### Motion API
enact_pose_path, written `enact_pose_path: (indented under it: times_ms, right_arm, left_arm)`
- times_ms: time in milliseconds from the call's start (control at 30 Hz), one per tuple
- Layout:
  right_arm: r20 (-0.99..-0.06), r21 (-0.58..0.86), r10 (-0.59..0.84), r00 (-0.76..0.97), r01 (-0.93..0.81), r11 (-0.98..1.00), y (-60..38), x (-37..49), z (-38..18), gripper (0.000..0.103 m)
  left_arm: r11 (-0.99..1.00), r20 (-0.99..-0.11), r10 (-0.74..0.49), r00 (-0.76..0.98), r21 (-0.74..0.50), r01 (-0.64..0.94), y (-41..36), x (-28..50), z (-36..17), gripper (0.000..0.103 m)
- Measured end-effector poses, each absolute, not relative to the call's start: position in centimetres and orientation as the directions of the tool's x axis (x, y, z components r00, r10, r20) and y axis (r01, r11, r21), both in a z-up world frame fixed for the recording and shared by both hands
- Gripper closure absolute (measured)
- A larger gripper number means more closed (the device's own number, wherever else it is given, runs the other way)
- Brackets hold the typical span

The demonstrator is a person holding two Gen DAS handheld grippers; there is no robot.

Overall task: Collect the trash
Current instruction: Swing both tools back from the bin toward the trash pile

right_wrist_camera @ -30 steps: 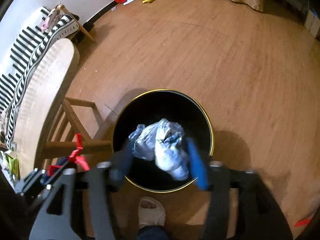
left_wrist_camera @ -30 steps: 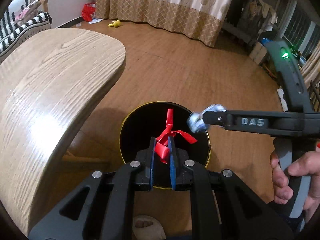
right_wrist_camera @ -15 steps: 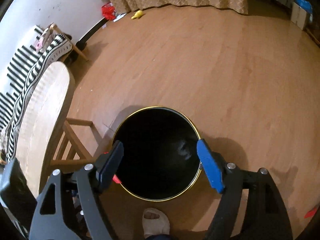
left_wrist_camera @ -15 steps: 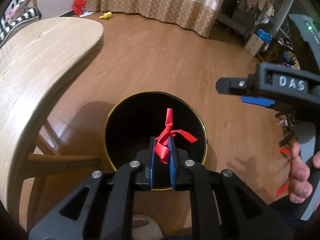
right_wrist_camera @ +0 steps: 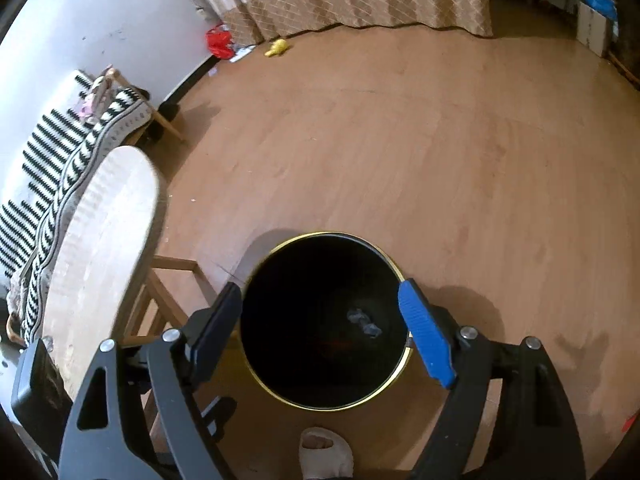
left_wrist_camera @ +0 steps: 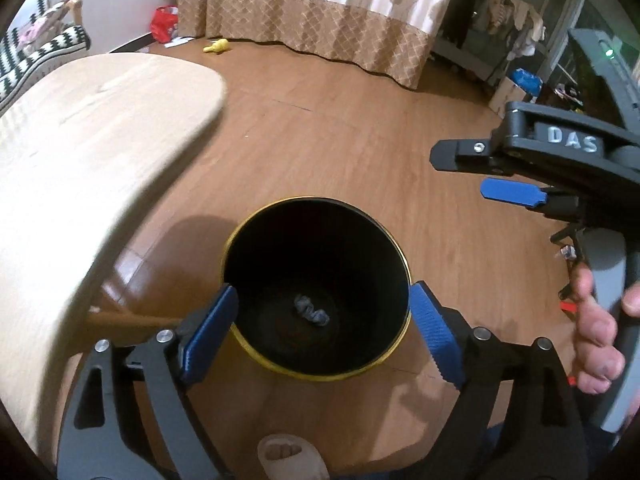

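A black bin with a gold rim [left_wrist_camera: 404, 264] [right_wrist_camera: 394, 268] stands on the wooden floor. A crumpled grey-blue wad [left_wrist_camera: 311, 309] [right_wrist_camera: 364, 321] lies at its bottom. My left gripper [left_wrist_camera: 320, 332] is open and empty, its blue pads spread wide just above the bin's near rim. My right gripper [right_wrist_camera: 320, 336] is open and empty above the bin too. It also shows in the left wrist view [left_wrist_camera: 496, 172] at the right, held by a hand. The red scrap is not visible; the bin's inside is dark.
A light wooden table [left_wrist_camera: 80, 152] [right_wrist_camera: 100, 232] stands left of the bin, with a chair frame [right_wrist_camera: 168, 280] under it. A slippered foot [left_wrist_camera: 290, 456] is below the bin. A yellow toy [left_wrist_camera: 216, 46] and a red bag [left_wrist_camera: 164, 24] lie near the curtain.
The right gripper opened and dropped the grey-blue wad into the bin, then pulled back. The left gripper, shut on a red scrap until half a second ago, is now open and empty.
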State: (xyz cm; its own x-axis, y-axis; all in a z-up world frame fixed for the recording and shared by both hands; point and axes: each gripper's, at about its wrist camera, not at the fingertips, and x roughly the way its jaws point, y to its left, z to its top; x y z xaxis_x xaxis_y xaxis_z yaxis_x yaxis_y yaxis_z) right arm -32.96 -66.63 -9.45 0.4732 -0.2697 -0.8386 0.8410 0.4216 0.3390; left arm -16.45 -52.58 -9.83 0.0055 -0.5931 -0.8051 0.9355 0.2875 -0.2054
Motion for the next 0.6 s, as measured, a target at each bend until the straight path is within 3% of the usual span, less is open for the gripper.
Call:
enact_pose_path:
  times_ms: [133, 300, 600]
  right_arm:
    - [-0.817, 0.308, -0.301, 0.491, 0.814, 0.492, -64.6, -30.6, -7.5, 0.024]
    - [-0.777, 0.262, -0.302, 0.553, 0.719, 0.643, -59.3, -24.8, -4.5, 0.022]
    - [-0.760, 0.226, -0.093, 0.643, 0.396, 0.890, -44.1, -11.1, -2.3, 0.022]
  left_arm:
    - [0.326, -0.770, -0.634, 0.069, -0.185, 0.927, -47.5, -14.4, -6.2, 0.011]
    - [0.480, -0.734, -0.625, 0.267, -0.091, 0.873, -38.5, -9.8, -2.0, 0.008]
    - [0.837, -0.744, -0.418, 0.521, -0.092, 0.540, -17.6, 1.1, -0.1, 0.008]
